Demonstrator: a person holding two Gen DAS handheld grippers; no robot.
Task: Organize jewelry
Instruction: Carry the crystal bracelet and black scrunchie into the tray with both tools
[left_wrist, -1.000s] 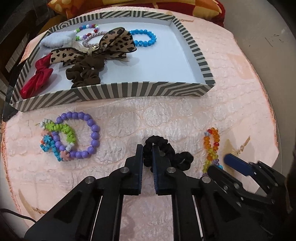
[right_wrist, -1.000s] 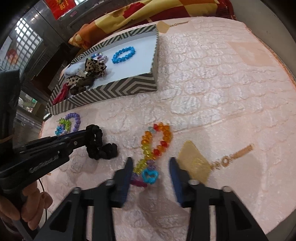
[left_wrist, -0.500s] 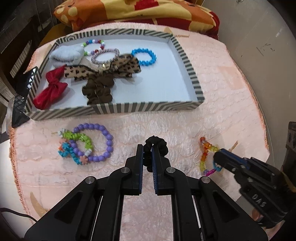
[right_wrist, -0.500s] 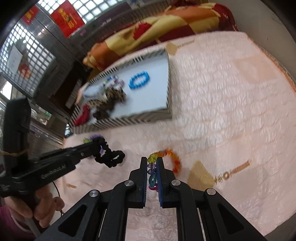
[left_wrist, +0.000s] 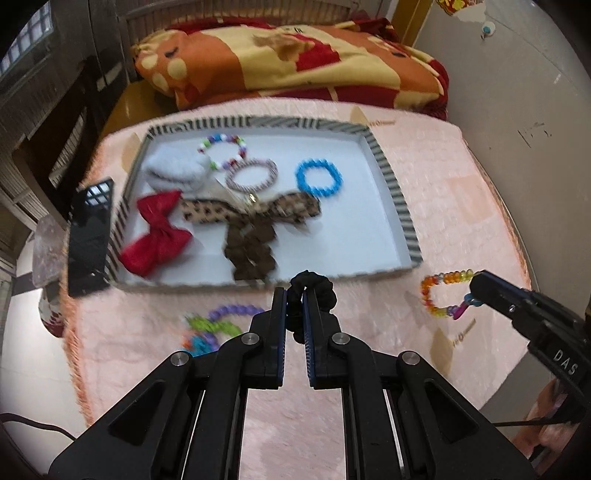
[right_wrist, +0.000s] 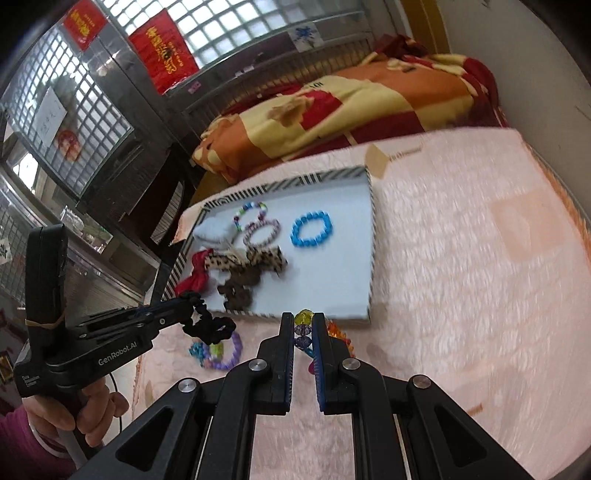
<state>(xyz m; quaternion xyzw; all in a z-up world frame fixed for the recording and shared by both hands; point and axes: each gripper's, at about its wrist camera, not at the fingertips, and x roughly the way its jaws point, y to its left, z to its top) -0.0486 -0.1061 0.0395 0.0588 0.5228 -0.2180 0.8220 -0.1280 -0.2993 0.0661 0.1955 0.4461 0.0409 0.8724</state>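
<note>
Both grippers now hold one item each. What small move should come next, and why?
Probably carry both forward over the striped tray and open there. The left gripper is shut on the black scrunchie and the right gripper on the multicolored bead bracelet, both lifted just short of the tray's near wall. White floor near the blue bracelet looks free.

The right gripper (right_wrist: 303, 328) is clamped on a multicoloured bead bracelet (right_wrist: 303, 320), just in front of the striped tray (right_wrist: 371, 266). Left of the tray's near edge, the left gripper (right_wrist: 186, 304) pinches a black scrunchie (right_wrist: 208, 325). Below the scrunchie, a purple bead bracelet (right_wrist: 231, 352) lies on the pink cloth (right_wrist: 461, 295). Inside the tray lies a blue bead bracelet (right_wrist: 312, 229).
</note>
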